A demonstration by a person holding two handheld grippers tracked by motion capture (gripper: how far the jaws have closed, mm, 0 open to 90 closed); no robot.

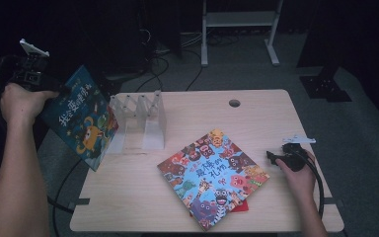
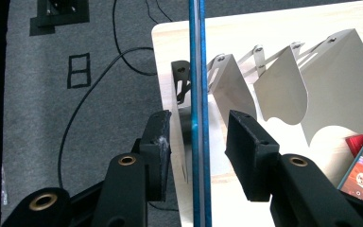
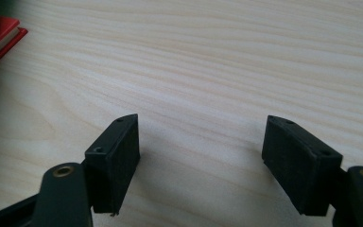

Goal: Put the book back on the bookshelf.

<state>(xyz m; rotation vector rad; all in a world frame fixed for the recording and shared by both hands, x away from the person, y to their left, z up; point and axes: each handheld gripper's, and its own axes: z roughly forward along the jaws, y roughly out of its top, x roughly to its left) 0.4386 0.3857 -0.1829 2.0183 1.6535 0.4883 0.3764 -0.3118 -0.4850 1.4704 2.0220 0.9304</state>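
Blue book point(image 1: 81, 118) up in the air at the worktop's point(image 1: 256, 106) left edge, beside the clear rack point(image 1: 140, 116) | your left gripper point(image 2: 197, 137): book edge-on between its fingers, small gaps either side, grip uncertain | your right gripper point(image 3: 201, 146): fingers wide apart, nothing between them, over bare wood.

Worktop point(image 3: 227, 61): pale wood with fine grain, smooth matt finish. Book rack point(image 2: 279, 90) on it: thin dull-grey sheet-metal dividers, smooth; blue book point(image 1: 81, 118) beside the rack: glossy printed paper cover. Hand-held gripper point(image 3: 201, 161): matt black plastic, slightly rough pads.
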